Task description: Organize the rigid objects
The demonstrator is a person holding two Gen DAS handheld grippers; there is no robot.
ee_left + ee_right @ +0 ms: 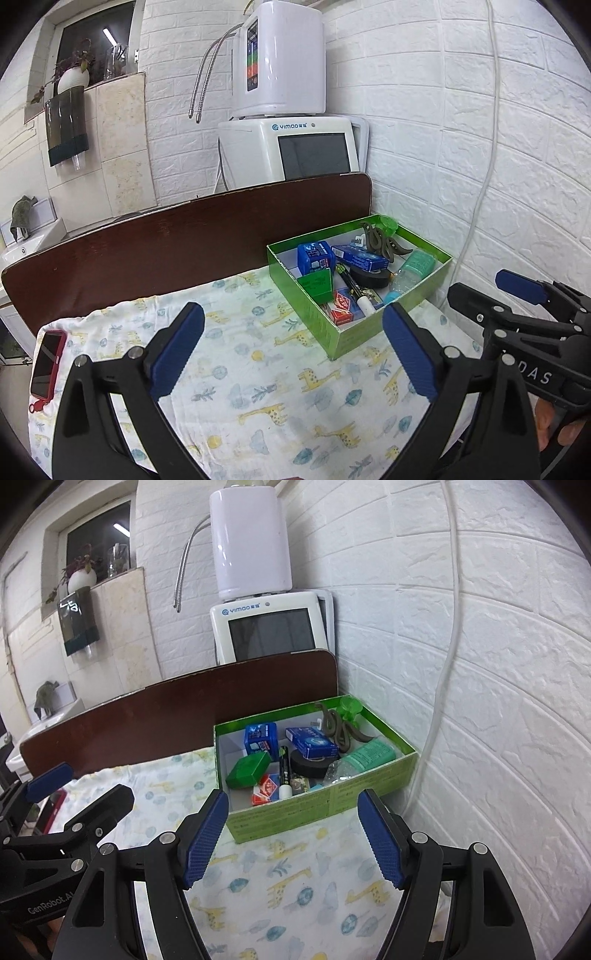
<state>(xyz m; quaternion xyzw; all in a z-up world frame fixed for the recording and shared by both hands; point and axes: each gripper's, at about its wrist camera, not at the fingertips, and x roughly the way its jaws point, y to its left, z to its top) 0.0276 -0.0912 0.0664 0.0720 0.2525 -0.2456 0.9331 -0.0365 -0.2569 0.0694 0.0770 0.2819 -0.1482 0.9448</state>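
Note:
A green cardboard box (325,325) (332,805) stands on the giraffe-print cloth (258,387) (288,886) by the white wall. It holds two blue boxes (314,256) (260,736), a green case (248,770), a black tape roll (369,277) (312,763), a plastic bottle (413,269) (364,757), red cards (343,304) (266,788), a black marker (283,771) and a dark curled piece (338,725). My left gripper (293,354) is open and empty, short of the box. My right gripper (293,840) is open and empty in front of the box.
A red-cased phone (46,363) lies at the cloth's left edge. A dark brown headboard (184,243) (177,716) rises behind. White appliances (288,147) (266,627) stand behind it. A white cable (443,664) hangs down the brick wall. A sink (22,251) sits far left.

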